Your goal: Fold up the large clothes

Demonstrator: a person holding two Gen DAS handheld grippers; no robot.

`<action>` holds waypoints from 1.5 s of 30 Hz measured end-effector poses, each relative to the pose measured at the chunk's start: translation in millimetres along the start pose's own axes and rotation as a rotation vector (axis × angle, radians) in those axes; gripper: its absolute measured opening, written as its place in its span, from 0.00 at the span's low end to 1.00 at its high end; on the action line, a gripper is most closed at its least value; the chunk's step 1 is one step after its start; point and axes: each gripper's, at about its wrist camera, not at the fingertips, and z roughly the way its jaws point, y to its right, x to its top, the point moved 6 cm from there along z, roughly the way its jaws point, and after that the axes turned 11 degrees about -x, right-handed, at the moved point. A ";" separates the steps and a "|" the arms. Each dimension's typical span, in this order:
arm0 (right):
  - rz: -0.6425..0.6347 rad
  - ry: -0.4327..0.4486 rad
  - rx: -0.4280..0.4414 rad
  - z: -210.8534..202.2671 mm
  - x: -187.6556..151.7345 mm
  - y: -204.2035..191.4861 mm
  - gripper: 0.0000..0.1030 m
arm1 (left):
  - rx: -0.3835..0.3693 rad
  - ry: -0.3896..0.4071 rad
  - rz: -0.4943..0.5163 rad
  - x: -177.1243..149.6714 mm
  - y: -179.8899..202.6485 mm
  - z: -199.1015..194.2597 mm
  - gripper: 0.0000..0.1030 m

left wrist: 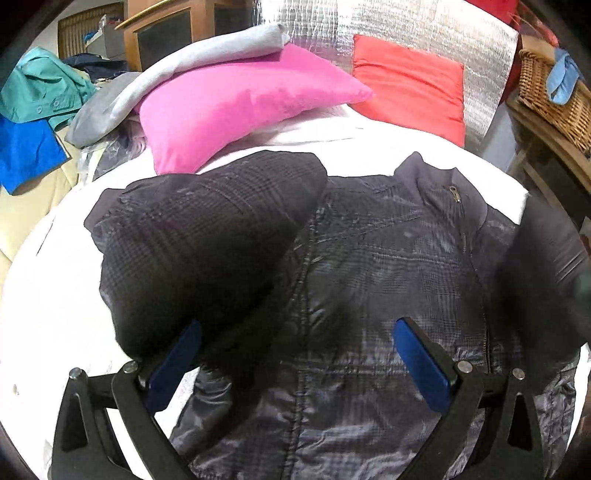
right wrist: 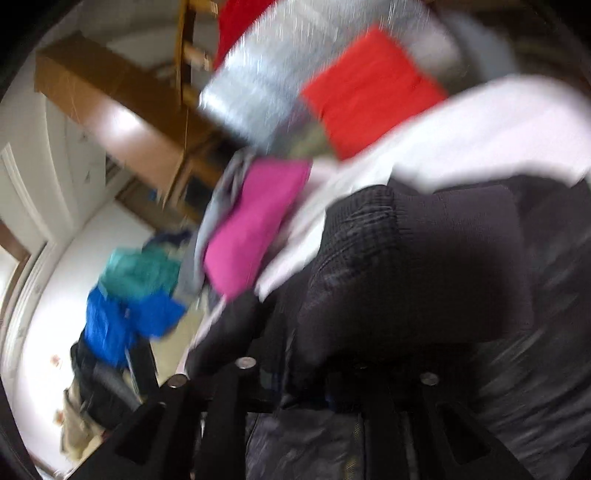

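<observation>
Gaping left tool [left wrist: 297, 365] over jacket [left wrist: 369, 277]

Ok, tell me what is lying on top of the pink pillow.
A folded grey garment lies across the pink pillow, draped over its upper left edge. The pillow's near face is bare. What lies beneath the grey garment's far end is hidden.

Home bedroom.
White bed [left wrist: 66, 295] with pink pillow [left wrist: 236, 107], wicker basket [left wrist: 554, 99], wooden cabinet [left wrist: 162, 33], clothes pile [left wrist: 40, 88].
</observation>
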 end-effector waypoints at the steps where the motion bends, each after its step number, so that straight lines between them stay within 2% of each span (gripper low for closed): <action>1: 0.032 -0.058 0.031 10.2 -15.5 -1.3 0.68 | 0.000 0.007 0.006 0.5 0.7 2.3 1.00; 2: 0.068 -0.102 0.055 17.4 -29.0 0.1 0.77 | 0.000 0.013 0.012 -0.5 1.2 0.0 1.00; 3: 0.124 -0.146 0.073 23.8 -40.1 3.2 0.80 | 0.001 0.017 0.022 -1.2 2.0 -1.7 1.00; 6: 0.238 -0.233 0.111 22.0 -63.6 14.3 0.80 | -0.014 0.019 0.037 -3.0 7.8 -5.8 1.00; 9: 0.263 -0.237 0.158 -10.0 -67.4 19.0 0.81 | -0.040 0.037 0.036 -1.8 14.6 -8.5 1.00; 11: 0.247 -0.188 0.174 -34.2 -60.8 22.5 0.81 | -0.066 0.055 0.039 0.0 24.8 -8.8 1.00; 12: 0.241 -0.125 0.155 -52.3 -53.4 28.1 0.81 | -0.085 0.064 0.049 0.1 33.1 -9.8 1.00; 13: 0.241 -0.035 0.093 -72.2 -42.7 41.9 0.81 | -0.104 0.073 0.061 -0.1 41.2 -10.9 1.00; 14: 0.236 0.019 0.028 -81.4 -36.8 51.4 0.81 | -0.127 0.084 0.075 -0.7 49.7 -13.1 1.00; 15: 0.228 0.058 -0.048 -88.9 -30.0 64.5 0.81 | -0.145 0.092 0.086 -1.3 56.8 -14.8 1.00; 16: 0.215 0.108 -0.179 -97.0 -21.4 88.3 0.81 | -0.173 0.105 0.105 -2.2 66.8 -17.8 1.00; 19: 0.245 0.150 -0.397 -99.2 -9.6 141.1 0.80 | -0.238 0.153 0.154 -5.9 92.0 -25.0 1.00; 20: 0.260 0.141 -0.432 -94.6 -6.9 154.8 0.80 | -0.252 0.156 0.159 -7.3 96.5 -24.5 1.00; 23: 0.337 0.120 -0.432 -77.6 -2.4 184.4 0.76 | -0.303 0.112 0.167 -15.1 113.2 -10.6 1.00; 24: 0.360 0.105 -0.417 -69.9 -2.7 192.2 0.70 | -0.301 0.087 0.173 -17.5 117.4 -2.9 1.00; 25: 0.379 0.087 -0.405 -61.7 -3.6 197.3 0.55 | -0.294 0.057 0.175 -19.6 120.5 7.4 1.00; 26: 0.391 0.068 -0.392 -54.7 -4.0 198.6 0.45 | -0.296 0.046 0.171 -20.6 121.9 12.4 1.00; 27: 0.394 0.041 -0.377 -46.1 -4.8 198.2 0.39 | -0.301 0.037 0.158 -20.8 121.8 18.0 1.00; 29: 0.344 0.033 -0.440 -40.6 -4.7 196.6 0.34 | -0.310 0.029 0.120 -19.5 117.8 23.7 0.99; 31: 0.284 0.058 -0.478 -44.0 0.2 186.6 0.27 | -0.315 0.037 0.100 -16.4 113.0 22.5 0.89; 33: 0.250 0.105 -0.477 -53.0 6.2 174.6 0.25 | -0.328 0.043 0.101 -14.5 110.3 21.3 0.64; 36: 0.223 0.153 -0.482 -67.5 12.2 167.5 0.24 | -0.302 0.062 0.091 -7.5 97.1 16.4 0.54; 38: 0.214 0.133 -0.509 -61.7 12.6 170.5 0.23 | -0.262 0.074 0.075 -2.9 80.8 13.5 0.53; 41: 0.221 0.068 -0.546 -48.2 3.6 181.5 0.23 | -0.233 0.047 0.034 -2.5 57.3 12.2 0.52; 43: 0.245 0.086 -0.531 -53.8 4.2 178.4 0.26 | -0.244 0.025 -0.004 -2.0 41.8 10.4 0.52; 44: 0.240 0.108 -0.538 -60.7 6.5 173.4 0.29 | -0.250 0.023 -0.022 -1.3 34.5 7.6 0.52; 45: 0.219 0.135 -0.572 -69.4 9.4 166.5 0.41 | -0.255 0.029 -0.044 1.2 24.3 1.7 0.52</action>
